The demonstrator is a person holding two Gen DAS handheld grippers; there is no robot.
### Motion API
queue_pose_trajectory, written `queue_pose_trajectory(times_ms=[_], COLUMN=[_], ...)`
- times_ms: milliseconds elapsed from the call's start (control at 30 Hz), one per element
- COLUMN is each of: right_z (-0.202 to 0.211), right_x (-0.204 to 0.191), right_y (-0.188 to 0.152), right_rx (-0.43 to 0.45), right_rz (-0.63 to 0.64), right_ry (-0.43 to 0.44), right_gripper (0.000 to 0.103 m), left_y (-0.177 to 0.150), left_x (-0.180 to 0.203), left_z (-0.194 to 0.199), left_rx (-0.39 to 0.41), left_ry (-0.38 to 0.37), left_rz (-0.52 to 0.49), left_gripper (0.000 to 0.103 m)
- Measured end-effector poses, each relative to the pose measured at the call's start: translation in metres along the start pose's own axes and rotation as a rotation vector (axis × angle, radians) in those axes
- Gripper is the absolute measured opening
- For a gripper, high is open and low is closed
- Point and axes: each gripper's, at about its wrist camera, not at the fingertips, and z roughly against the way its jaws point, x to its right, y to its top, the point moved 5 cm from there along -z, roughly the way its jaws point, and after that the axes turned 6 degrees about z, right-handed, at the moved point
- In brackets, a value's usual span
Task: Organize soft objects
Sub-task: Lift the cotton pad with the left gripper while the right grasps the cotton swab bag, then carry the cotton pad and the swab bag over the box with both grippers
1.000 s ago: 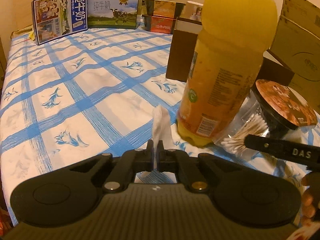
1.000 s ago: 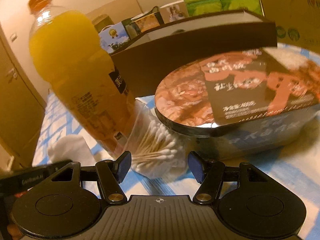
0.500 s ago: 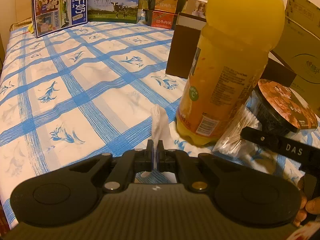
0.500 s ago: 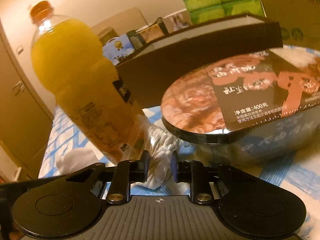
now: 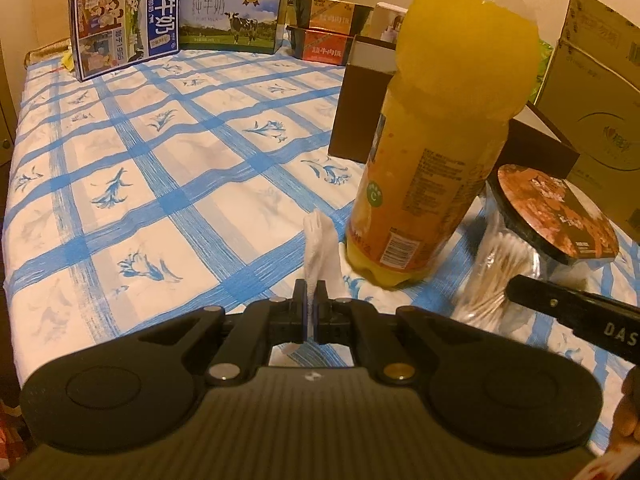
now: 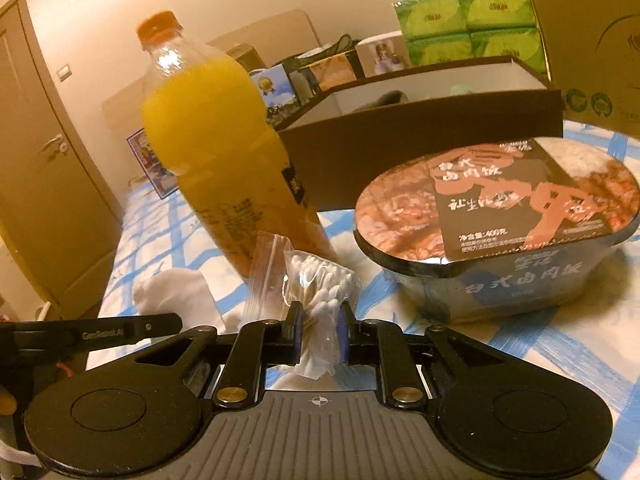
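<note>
The left hand-held gripper [image 5: 310,300] is pinched tight on a white tissue [image 5: 320,248], low centre of its frame; the tissue stands up out of the jaws, likely so that so thin and limp a thing cannot slip free; the right hand-held gripper [image 6: 318,322] has just been closing and now clamps a clear bag of swabs [image 6: 320,284] at the lower middle of its frame, the plastic bunched between the pads, its zip strip poking up to the left; gripped at the bundle itself, the bag should hang without spilling; both soft things sit just beside the juice bottle [image 5: 440,152], which stands upright on the checked bed [image 5: 160,168] at centre right, and a lidded meal bowl [image 6: 500,232] lies to its right; behind them, upper right, an open brown box [image 6: 420,120] with a white lining looks the likely place for soft things, though that is a guess; the hard bottle and bowl are left alone, fitting the task; a gripper fingertip [image 5: 532,290] of the right one enters the left view at lower right.
</note>
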Motion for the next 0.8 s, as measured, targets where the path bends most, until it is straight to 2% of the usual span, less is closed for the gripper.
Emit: queue_pose_trajectory(times_ms=[433, 800], right_z=[0.048, 0.073], right_x=[-0.007, 0.006], right_y=[0.019, 0.053], right_rx=[0.013, 0.058], right_rz=[0.058, 0.092], right_ry=[0.021, 0.014], right_gripper=[0.017, 0.017], left_y=[0.011, 0.046], left_x=[-0.004, -0.010], left_z=[0.036, 0.046], left_rx=[0.047, 0.114], left_ry=[-0.007, 0.007], left_rz=[-0.053, -0.145], left_gripper=[0.002, 0.002])
